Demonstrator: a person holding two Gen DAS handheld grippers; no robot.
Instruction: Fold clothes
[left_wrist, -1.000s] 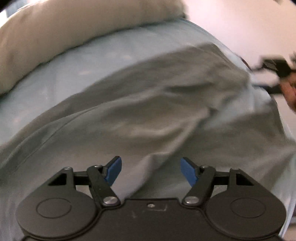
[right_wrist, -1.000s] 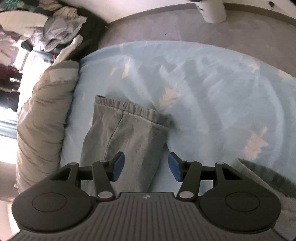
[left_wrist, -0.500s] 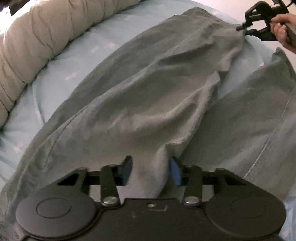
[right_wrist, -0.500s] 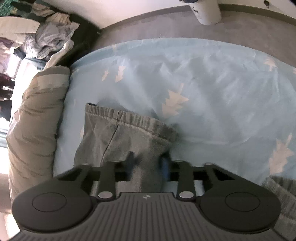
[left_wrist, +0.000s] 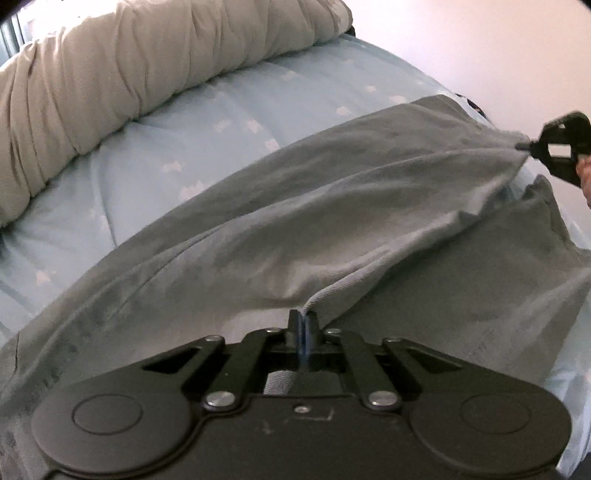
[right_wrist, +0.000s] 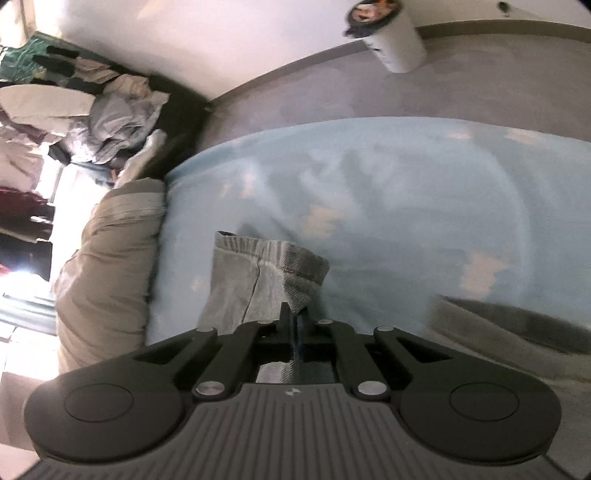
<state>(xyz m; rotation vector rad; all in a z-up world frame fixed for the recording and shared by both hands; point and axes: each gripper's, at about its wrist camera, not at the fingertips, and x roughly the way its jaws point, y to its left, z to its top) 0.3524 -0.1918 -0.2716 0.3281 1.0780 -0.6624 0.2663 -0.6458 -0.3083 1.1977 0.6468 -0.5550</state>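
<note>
Grey trousers (left_wrist: 332, 221) lie across a light blue bedsheet (left_wrist: 221, 122). My left gripper (left_wrist: 303, 320) is shut on a pinched ridge of the upper leg's fabric near the crotch. Far right in the left wrist view, my right gripper (left_wrist: 524, 146) pinches the same leg by its end, and the cloth stretches taut between the two. In the right wrist view the right gripper (right_wrist: 293, 314) is shut on the leg just behind its elastic cuff (right_wrist: 273, 254), which is lifted off the sheet. The second leg (right_wrist: 509, 339) rests at the lower right.
A long beige rolled duvet (left_wrist: 147, 62) runs along the far side of the bed. In the right wrist view, grey carpet (right_wrist: 332, 85), a white cylindrical bin (right_wrist: 395, 40) and a heap of clothes (right_wrist: 92, 110) lie beyond the bed (right_wrist: 406, 192).
Both grippers went from open to shut on the trouser leg. The leg's cuff has risen off the sheet and the cloth between the grippers has pulled taut.
</note>
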